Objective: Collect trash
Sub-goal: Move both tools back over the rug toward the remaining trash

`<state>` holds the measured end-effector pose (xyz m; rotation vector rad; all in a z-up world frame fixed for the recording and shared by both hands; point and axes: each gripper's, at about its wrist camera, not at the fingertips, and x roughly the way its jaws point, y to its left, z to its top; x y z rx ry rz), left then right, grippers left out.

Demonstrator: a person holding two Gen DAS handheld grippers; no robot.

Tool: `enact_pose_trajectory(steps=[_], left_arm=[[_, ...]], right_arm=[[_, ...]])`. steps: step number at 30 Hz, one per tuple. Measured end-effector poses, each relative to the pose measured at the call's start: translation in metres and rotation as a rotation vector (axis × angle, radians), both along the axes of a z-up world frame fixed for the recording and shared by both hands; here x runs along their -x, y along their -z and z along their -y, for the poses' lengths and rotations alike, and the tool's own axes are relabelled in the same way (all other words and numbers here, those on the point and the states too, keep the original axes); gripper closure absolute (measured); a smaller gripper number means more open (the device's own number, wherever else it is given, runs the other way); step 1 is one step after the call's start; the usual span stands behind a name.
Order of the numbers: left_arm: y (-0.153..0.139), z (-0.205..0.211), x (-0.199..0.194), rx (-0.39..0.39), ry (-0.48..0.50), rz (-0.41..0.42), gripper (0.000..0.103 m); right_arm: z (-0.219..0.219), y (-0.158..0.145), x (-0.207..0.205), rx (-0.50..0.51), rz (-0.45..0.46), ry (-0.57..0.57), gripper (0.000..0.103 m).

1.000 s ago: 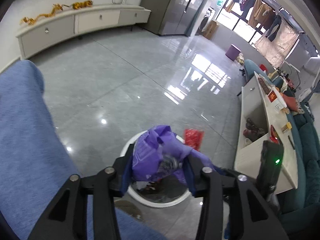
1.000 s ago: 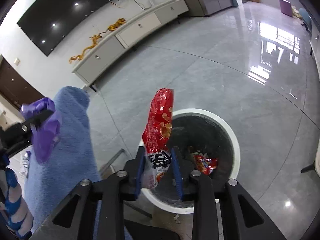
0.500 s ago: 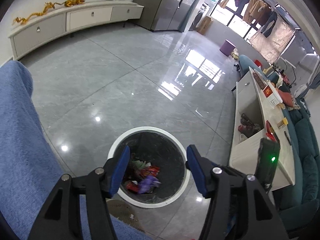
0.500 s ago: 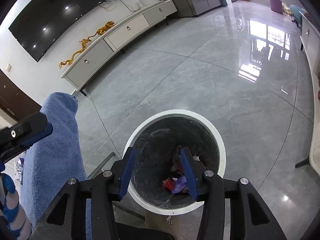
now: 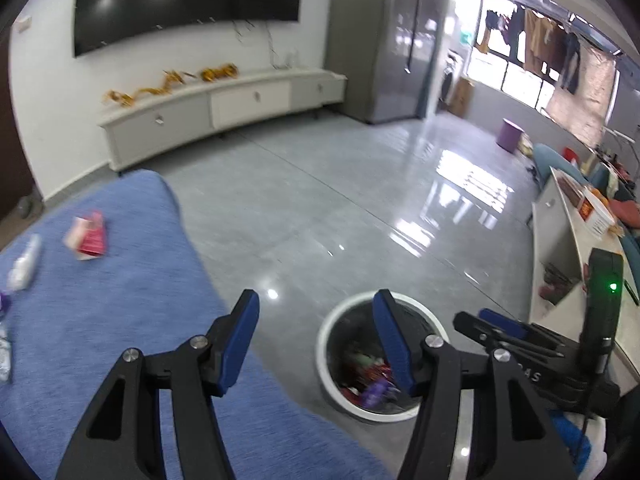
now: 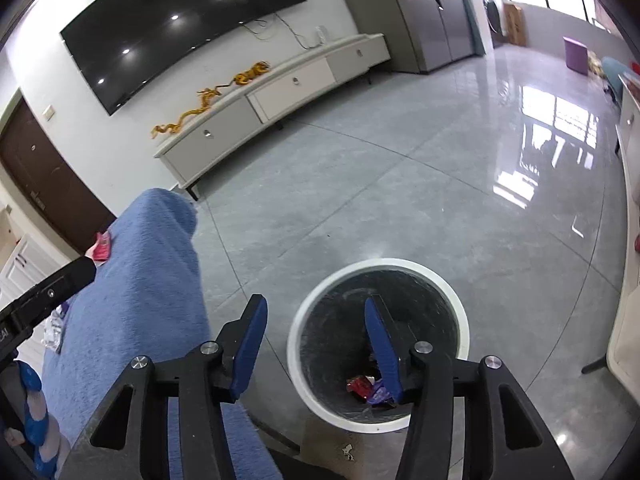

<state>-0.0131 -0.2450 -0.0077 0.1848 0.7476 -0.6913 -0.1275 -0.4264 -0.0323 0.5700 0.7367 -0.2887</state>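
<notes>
1. Two tools, one per hand, both empty. Left tool (image 5: 316, 320): jaws apart, nothing between the pads. Right tool (image 6: 316, 322): jaws opening, nothing between the pads.
2. One white-rimmed bin (image 6: 460, 312) on the grey floor (image 6: 360, 200), just beside the blue-covered table (image 6: 140, 300). Placed close to the table edge, likely so that litter can be carried over in a short reach.
3. Trash already in the bin: a red wrapper (image 6: 360, 385) and a purple scrap (image 6: 376, 392) at the bottom, plus other bits too blurred to name. Judged as dropped and done with.
4. Trash not yet collected, on the table: a red and pink packet (image 5: 88, 238), a clear wrapper or small bottle (image 5: 24, 260) near the left edge, and pale scraps at the far left, too blurred to identify.
5. Left tool aimed over the table edge, toward the bin's left side; judged as turning toward the remaining litter.
6. Right tool aimed down over the bin mouth, its right pad crossing the opening.
7. Left view only: most of the table top with its litter, the right tool (image 5: 496, 324) from the side, a long white cabinet (image 5: 560, 264) on the right, laundry at the window.
8. Right view only: the full bin floor, a crumb (image 6: 349, 450) on the floor beside the bin, a brown door (image 6: 44, 184), part of the left tool's body at the left margin.
9. Both views: dark wall screen (image 6: 180, 24) and low cupboard (image 6: 280, 96) with yellow ornaments.
</notes>
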Motion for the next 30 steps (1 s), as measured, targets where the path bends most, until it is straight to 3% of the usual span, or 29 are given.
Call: enact_pose_trajectory(steps=[9,30], left_arm=[[-0.023,-0.051,0.011,0.046,-0.089,0.076,0.045],[-0.027,-0.110,0.016,0.115,-0.155,0.067,0.042]], right_arm=[[-0.030,-0.019,-0.005,0.055,0.014,-0.063,0.052],[-0.095,-0.042,-0.020,0.154,0.001,-0.202,0.050]])
